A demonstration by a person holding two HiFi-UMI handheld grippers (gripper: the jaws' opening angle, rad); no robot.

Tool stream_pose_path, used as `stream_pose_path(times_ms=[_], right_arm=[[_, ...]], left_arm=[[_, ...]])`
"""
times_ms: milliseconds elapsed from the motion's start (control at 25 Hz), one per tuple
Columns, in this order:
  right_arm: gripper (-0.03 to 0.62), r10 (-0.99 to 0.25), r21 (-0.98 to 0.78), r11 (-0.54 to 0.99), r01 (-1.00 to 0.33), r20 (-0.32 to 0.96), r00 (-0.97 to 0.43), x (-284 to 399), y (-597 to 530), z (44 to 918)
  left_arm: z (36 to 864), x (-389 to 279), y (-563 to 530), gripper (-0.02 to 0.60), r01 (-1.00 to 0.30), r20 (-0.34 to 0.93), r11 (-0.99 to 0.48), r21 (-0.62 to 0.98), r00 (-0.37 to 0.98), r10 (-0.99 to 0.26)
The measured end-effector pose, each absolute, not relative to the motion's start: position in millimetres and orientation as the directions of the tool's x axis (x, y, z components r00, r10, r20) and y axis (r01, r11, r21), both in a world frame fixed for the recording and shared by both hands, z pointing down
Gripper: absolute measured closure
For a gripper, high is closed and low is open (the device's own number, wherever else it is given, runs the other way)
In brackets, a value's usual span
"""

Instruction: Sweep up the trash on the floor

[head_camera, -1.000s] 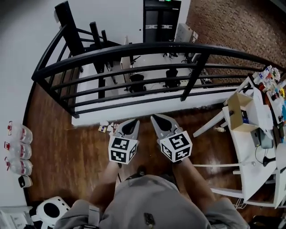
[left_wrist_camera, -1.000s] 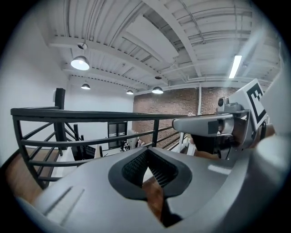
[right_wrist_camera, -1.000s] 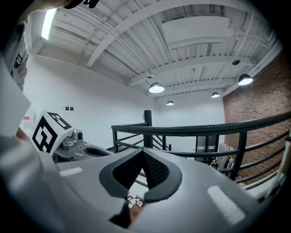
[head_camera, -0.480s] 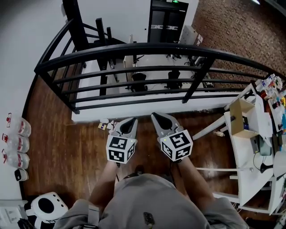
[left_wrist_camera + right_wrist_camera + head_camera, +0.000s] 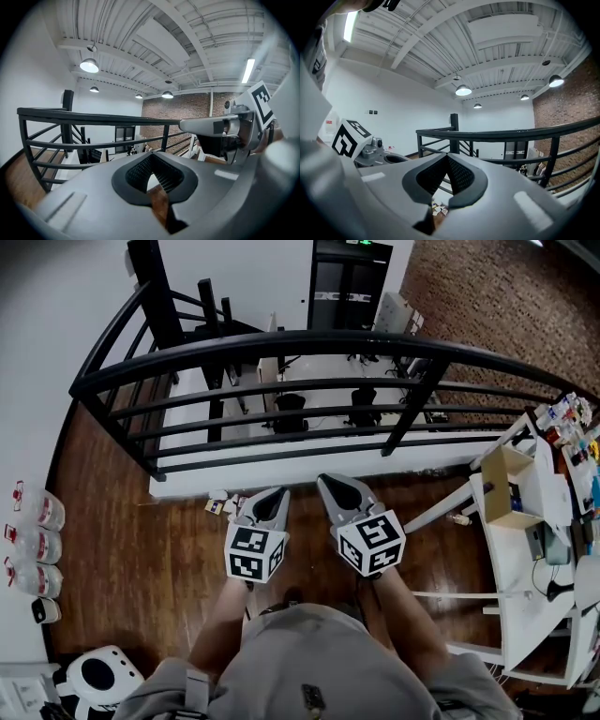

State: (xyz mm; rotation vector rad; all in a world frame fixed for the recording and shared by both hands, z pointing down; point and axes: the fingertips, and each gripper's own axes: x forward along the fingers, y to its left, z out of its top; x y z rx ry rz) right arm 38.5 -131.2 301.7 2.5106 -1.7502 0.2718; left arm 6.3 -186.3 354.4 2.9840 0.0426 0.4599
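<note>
Small scraps of trash lie on the wooden floor by the base of the railing, just left of my left gripper's tip; a few show through the right gripper's jaws as trash. My left gripper and right gripper are held side by side at waist height, pointing toward the black railing. Both are shut and hold nothing. In the left gripper view the left gripper has the right gripper's marker cube beside it. No broom or dustpan shows.
A white table with a cardboard box and clutter stands at the right. Several bottles line the left wall, with a white round device at the lower left. Beyond the railing the floor drops to a lower level.
The head view has shifted slightly; both grippers stay side by side and shut, with nothing taken or let go.
</note>
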Motion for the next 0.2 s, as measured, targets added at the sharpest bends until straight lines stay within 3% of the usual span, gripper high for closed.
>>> stream_pose_path(times_ms=[200], right_arm=[[0.594,-0.924,-0.046,-0.349,-0.936,0.186,0.335,41.4,-131.8,301.0]], left_arm=[[352.5,10.3,-186.6,0.574,0.012,0.296,-0.992,0.122,0.954,0.048]])
